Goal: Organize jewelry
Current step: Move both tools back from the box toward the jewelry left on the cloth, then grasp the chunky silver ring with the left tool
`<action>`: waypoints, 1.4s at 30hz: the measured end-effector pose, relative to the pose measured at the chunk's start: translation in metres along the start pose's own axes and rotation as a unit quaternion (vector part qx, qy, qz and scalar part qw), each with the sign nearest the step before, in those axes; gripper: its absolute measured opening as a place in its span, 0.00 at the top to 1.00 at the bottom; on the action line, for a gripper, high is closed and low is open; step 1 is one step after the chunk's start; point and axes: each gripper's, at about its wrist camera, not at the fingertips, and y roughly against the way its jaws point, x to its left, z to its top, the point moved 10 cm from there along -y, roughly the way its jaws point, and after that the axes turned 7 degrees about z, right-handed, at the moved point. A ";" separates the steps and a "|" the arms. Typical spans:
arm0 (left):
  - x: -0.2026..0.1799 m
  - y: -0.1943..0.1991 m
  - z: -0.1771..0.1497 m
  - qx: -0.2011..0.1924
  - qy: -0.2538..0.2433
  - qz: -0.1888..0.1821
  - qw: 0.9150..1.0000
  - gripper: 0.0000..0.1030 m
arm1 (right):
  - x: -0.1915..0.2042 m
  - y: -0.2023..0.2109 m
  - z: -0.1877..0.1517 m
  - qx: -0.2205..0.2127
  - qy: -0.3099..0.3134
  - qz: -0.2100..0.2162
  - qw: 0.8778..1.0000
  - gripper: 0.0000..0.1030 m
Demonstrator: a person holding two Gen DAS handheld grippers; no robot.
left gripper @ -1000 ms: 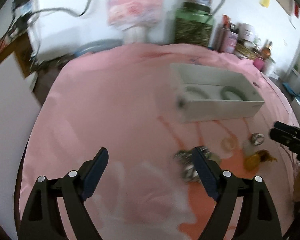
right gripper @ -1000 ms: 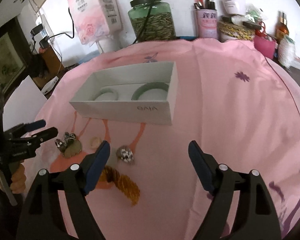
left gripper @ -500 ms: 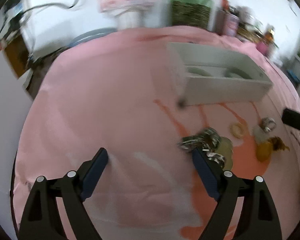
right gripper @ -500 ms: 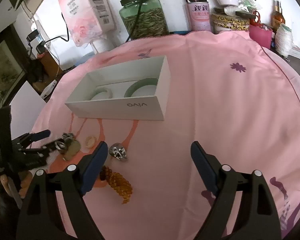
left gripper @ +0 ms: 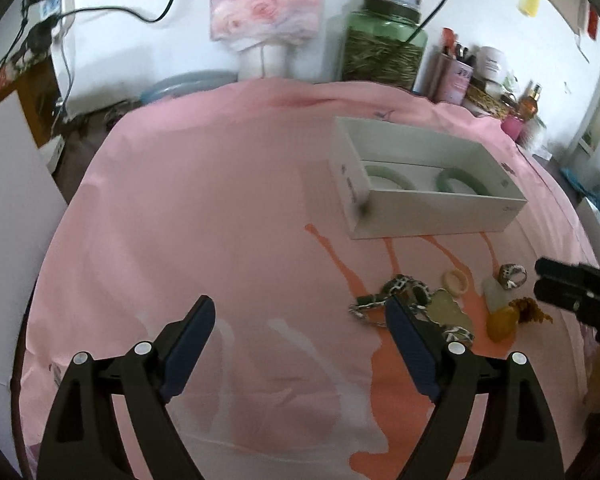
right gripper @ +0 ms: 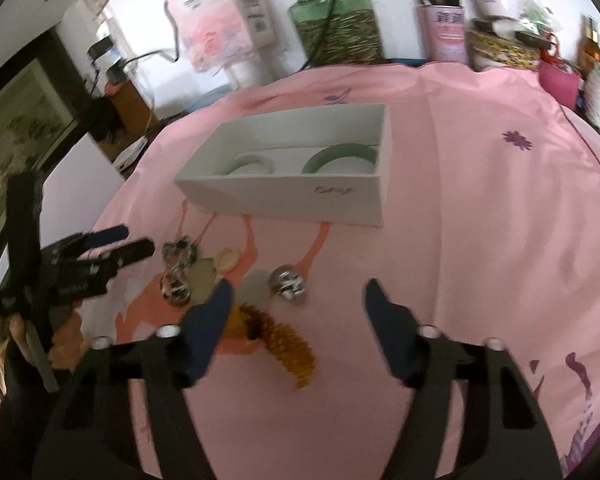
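While both tongs hover over the pink cloth [left gripper: 204, 208], neither has anything in its grip. The left tongs [left gripper: 300, 320] stand wide open with bare cloth between the fingers; the right-hand finger's tip sits just over the edge of a speckled chain [left gripper: 400, 286]. That chain lies in a small heap with a pale flat pendant [left gripper: 446, 306], a cream ring [left gripper: 455, 282], a speckled ring [left gripper: 513, 275] and an amber piece [left gripper: 502, 320], all off to the right of the left tongs and close together.

The right tongs [right gripper: 300, 296] are also spread open. Just ahead of their gap sits a silver ring [right gripper: 288, 282], and an amber bead string [right gripper: 288, 342] lies just inside the left finger, partly under it. The rest of the heap is to the left of that finger, between the two tools.

Beyond both tongs stands a white box [right gripper: 284, 200], open on top, with two green bangles [right gripper: 340, 158] lying flat inside, side by side. A green jar [right gripper: 336, 24] stands well behind it at the wall.
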 end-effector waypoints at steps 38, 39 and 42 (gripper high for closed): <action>-0.098 0.032 -0.024 -0.073 -0.172 -0.024 0.982 0.24 | -0.008 0.011 0.007 -0.026 0.033 -0.073 0.996 0.39; -0.100 0.030 -0.027 -0.069 -0.177 -0.024 0.981 0.30 | -0.011 0.011 0.007 -0.023 0.024 -0.070 0.997 0.39; -0.101 0.021 -0.031 -0.056 -0.182 -0.022 0.981 0.46 | -0.014 0.006 0.004 -0.014 0.006 -0.057 0.998 0.39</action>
